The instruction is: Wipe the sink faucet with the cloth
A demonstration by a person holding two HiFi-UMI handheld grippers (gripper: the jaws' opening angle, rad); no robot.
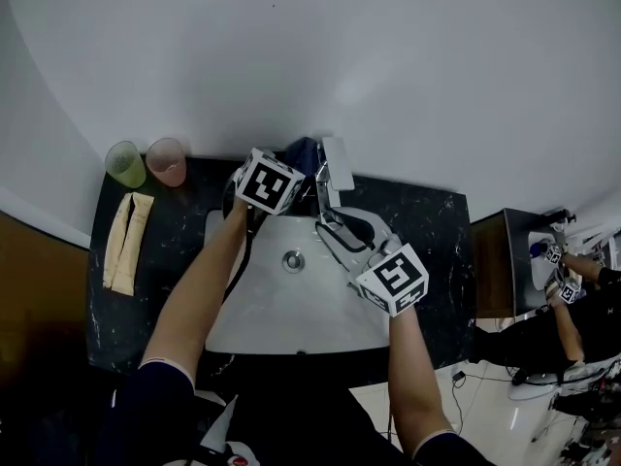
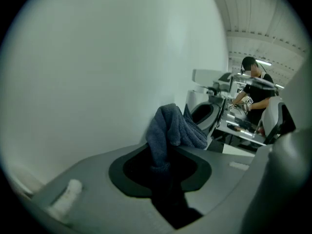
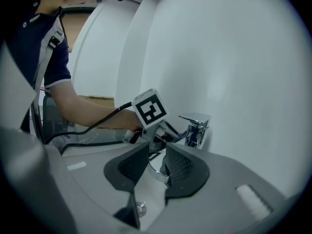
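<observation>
A chrome sink faucet [image 1: 333,175] stands at the middle of the table's back edge, its spout reaching out over the white oval sink basin [image 1: 291,314] set into the black marbled table [image 1: 439,231]. The right hand-held gripper [image 3: 157,167] comes in from the basin's right side and is pinching the spout between its ribbed pads. That looks meant to steady the fitting while the other hand works.

The left hand-held gripper [image 2: 163,167] is pressed together on a dark blue terry cloth [image 2: 173,128]. The cloth is bunched upward out of the jaws, which leaves a soft wad to rub with. In the head view this wad sits just left of the faucet's body, against the white wall. Wiping seems about to start or barely under way there.

Only the left gripper view shows the pinch on the cloth, but the faucet is out of its frame. Past the cloth it shows a distant workstation with a seated person. Only the right gripper view shows the spout caught between the pads, with the left hand-held gripper's marker cube close beside the lever.

The head view alone gives the layout. A green translucent cup [image 1: 124,164] and a pink translucent cup [image 1: 167,161] stand at the table's back-left corner. A folded beige towel [image 1: 126,243] lies along the left edge, untouched.
</observation>
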